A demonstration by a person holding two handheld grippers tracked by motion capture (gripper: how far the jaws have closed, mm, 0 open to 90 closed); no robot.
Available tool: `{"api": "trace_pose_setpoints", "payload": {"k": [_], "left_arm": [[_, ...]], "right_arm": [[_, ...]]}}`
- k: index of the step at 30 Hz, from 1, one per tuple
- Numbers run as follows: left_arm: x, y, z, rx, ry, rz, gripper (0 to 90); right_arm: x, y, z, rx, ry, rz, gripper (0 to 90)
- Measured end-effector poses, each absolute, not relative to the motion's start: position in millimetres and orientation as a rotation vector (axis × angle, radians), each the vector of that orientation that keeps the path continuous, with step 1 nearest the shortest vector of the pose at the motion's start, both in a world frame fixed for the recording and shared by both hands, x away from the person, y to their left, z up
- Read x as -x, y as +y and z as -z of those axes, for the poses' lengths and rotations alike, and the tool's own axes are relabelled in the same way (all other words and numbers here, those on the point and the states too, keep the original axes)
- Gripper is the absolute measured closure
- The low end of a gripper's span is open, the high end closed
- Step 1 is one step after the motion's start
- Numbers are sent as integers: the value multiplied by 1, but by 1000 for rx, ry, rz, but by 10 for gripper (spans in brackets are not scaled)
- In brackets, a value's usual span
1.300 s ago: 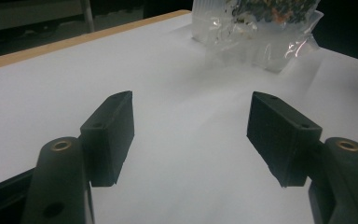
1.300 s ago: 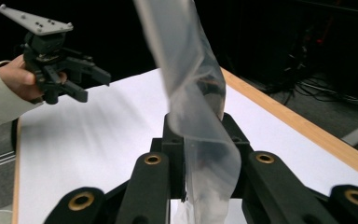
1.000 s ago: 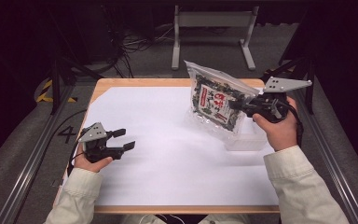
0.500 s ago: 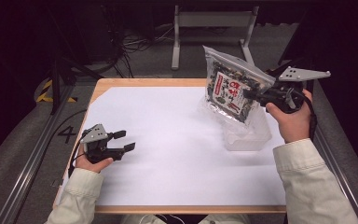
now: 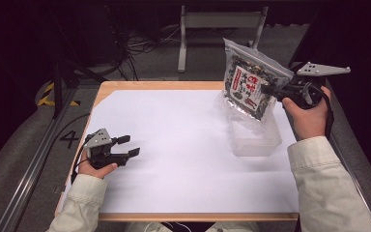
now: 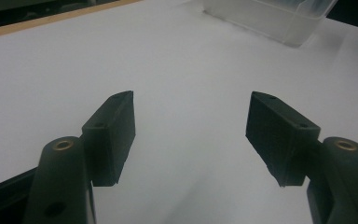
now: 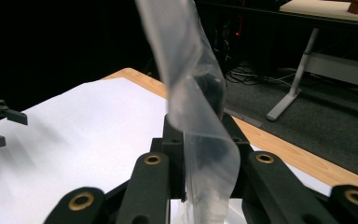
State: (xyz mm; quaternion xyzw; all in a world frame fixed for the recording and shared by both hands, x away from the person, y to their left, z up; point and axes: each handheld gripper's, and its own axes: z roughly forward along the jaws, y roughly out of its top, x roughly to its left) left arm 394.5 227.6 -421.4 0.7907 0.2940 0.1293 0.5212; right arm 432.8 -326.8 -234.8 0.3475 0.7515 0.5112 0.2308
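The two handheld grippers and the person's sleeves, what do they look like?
Both the left gripper and the right gripper are black, each with two blunt wedge-shaped jaws, brass-coloured pivot rivets and a grey three-cornered top plate. A black cable trails from the left one. The long sleeves are cream.

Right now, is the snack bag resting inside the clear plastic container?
No, the right gripper holds the snack bag in the air above the clear container.

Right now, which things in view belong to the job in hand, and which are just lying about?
In the job:
- right tool, shut on the clear snack bag, held up in the air
- clear plastic container on the white sheet below the bag

Lying about:
- left tool, open and holding nothing
- cables on the floor
- grey stand beyond the table
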Motion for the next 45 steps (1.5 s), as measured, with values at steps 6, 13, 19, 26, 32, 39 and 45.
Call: {"api": "trace_pose_setpoints", "payload": {"k": [6, 13, 19, 26, 32, 39, 45], "left_arm": [[-395, 227, 422, -1896, 705, -301, 340], [-395, 227, 423, -1901, 704, -303, 341], [-395, 227, 423, -1898, 710, -292, 340], [-395, 227, 423, -1899, 708, -292, 340], [-395, 227, 423, -1899, 706, -296, 340], [-395, 227, 423, -1900, 709, -293, 340], [-395, 226, 423, -1900, 710, -293, 339]], "right_arm": [[-435, -336, 239, -994, 2052, -1398, 769], [-438, -345, 248, -1044, 2034, -1394, 769], [-441, -351, 255, -1077, 2028, -1390, 769], [-444, -356, 262, -1117, 2021, -1375, 769], [-447, -357, 271, -1144, 2032, -1347, 769], [-448, -362, 281, -1164, 2025, -1336, 769], [-447, -365, 285, -1172, 2023, -1325, 770]]}}
